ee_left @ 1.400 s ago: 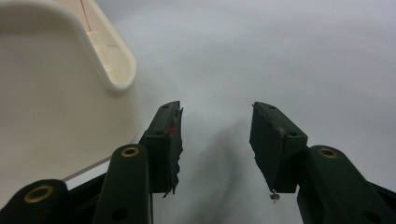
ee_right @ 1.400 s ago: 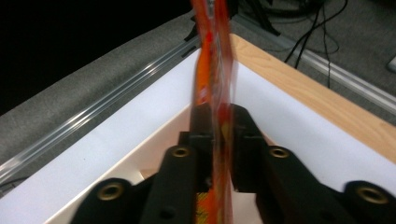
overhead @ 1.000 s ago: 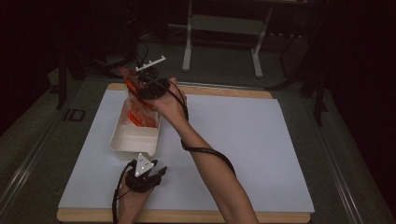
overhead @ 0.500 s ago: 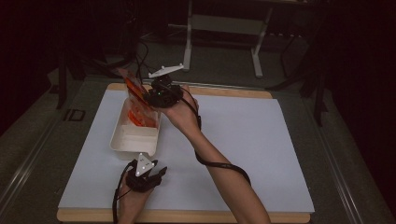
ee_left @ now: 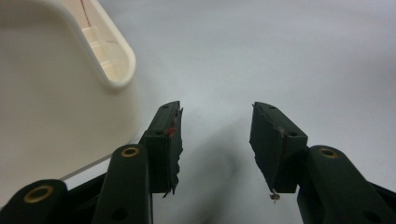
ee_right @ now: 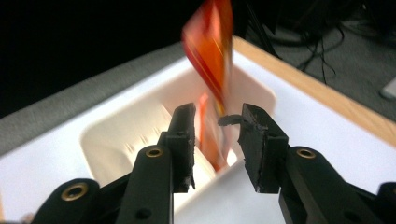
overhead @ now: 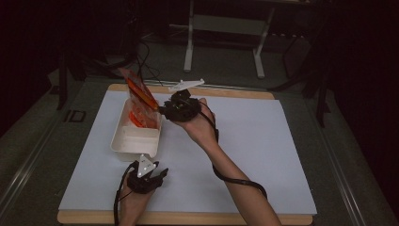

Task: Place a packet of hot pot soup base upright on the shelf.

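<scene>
right gripper (overhead: 162, 109) withdrew; orange packet (overhead: 141, 96) upright.

On the counter (overhead: 263, 155) a sheet covers most of the top. A bin (overhead: 134, 139) sits at about 10 o'clock from the sheet's middle. A packet (overhead: 141, 101) stands tilted in the bin's far end. The right tool (overhead: 164, 110) is just beside the bin at its 3 o'clock; the left tool (overhead: 157, 168) lies at its 6 o'clock.
</scene>
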Demonstrator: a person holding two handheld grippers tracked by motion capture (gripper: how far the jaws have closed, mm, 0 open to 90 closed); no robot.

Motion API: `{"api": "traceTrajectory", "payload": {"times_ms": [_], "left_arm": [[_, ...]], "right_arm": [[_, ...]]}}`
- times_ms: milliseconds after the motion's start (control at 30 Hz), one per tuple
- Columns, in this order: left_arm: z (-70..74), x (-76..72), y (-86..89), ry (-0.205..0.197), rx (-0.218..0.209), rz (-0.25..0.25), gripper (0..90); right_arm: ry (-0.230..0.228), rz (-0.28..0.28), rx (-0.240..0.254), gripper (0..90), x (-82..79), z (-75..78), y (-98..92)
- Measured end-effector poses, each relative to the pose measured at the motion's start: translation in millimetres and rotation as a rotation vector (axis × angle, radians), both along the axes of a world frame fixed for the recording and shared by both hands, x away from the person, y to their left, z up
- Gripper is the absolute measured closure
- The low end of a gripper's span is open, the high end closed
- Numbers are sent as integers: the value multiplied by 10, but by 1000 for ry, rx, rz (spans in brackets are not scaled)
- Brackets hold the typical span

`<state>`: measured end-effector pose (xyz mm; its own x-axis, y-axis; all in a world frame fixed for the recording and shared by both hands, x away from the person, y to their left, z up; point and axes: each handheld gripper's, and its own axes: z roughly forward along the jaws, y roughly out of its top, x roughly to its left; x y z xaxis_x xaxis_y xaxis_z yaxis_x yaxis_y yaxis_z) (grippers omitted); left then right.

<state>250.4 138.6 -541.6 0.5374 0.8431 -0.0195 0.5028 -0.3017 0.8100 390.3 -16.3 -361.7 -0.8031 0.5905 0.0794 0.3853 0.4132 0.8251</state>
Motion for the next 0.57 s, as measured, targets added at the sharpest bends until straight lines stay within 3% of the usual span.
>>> {"api": "traceTrajectory", "payload": {"times_ms": [333, 467, 567], "left_arm": [[-1, 5, -4, 6, 7, 1, 534], [-2, 8, -8, 10, 9, 0, 533], [-4, 9, -11, 11, 6, 2, 533]], "right_arm": [[94, -62, -10, 622, 99, -498, -329], [108, -80, -27, 604, 117, -640, -454], [101, -119, -73, 596, 148, -781, -575]]}}
